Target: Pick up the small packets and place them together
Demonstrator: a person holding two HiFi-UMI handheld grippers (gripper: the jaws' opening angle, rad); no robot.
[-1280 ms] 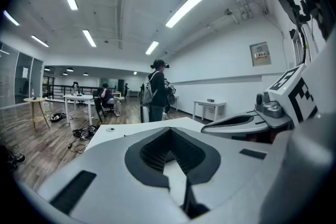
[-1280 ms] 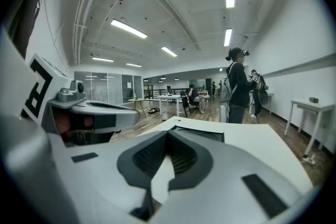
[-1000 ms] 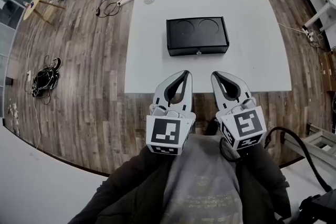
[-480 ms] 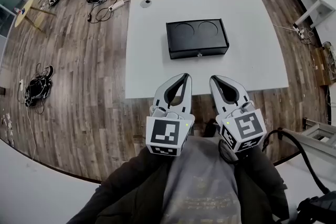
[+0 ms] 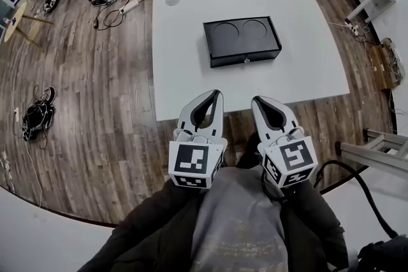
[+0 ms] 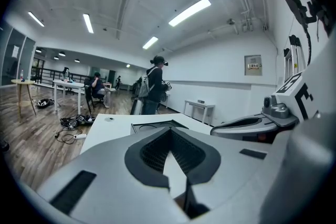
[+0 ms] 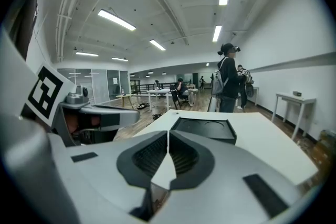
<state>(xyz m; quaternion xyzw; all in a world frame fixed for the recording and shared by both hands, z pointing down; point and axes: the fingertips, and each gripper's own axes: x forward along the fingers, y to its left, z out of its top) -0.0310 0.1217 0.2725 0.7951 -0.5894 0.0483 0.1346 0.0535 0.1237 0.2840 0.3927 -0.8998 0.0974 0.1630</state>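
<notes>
At the near edge of the white table (image 5: 191,73), the left gripper (image 5: 215,93) and right gripper (image 5: 255,100), both closed and empty, have drawn closer; no packets show yet.

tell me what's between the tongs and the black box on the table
Only bare white table lies between the left tongs, the right tongs and the black box. The head view shows that stretch clearly.

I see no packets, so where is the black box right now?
Head view: the black box sits in the middle of the white table, beyond the left gripper and right gripper.
</notes>
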